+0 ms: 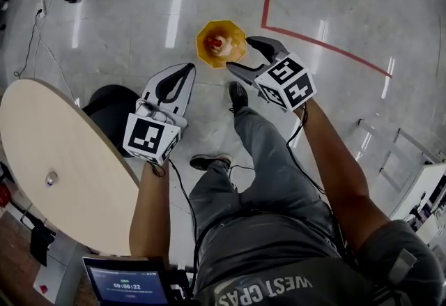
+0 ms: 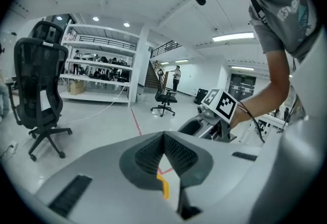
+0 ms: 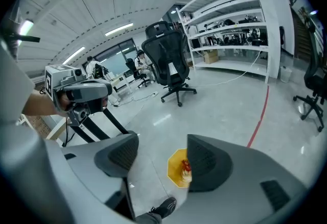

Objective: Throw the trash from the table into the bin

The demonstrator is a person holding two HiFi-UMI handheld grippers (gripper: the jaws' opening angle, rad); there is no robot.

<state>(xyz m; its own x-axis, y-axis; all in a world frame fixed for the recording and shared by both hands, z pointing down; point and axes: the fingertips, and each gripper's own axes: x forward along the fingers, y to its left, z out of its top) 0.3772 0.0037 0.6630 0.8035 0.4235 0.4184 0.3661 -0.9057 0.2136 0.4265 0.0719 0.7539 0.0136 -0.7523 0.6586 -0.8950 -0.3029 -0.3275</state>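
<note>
A yellow octagonal bin (image 1: 237,35) stands on the floor ahead of the person's feet, with red and white trash (image 1: 218,44) inside it. My right gripper (image 1: 240,54) hangs open just above and to the right of the bin, with nothing between its jaws. In the right gripper view, the bin (image 3: 175,167) and its trash (image 3: 186,168) show in the gap of the right gripper (image 3: 162,154). My left gripper (image 1: 182,78) is shut and empty, held left of the bin. In the left gripper view, the left gripper (image 2: 163,139) has its pads pressed together.
A round wooden table (image 1: 70,158) sits at the left with a small grey item (image 1: 51,178) on it. Red tape (image 1: 306,36) marks the floor beyond the bin. The person's shoe (image 1: 238,95) is close to the bin. Office chairs (image 3: 171,62) and shelves (image 2: 97,65) stand further off.
</note>
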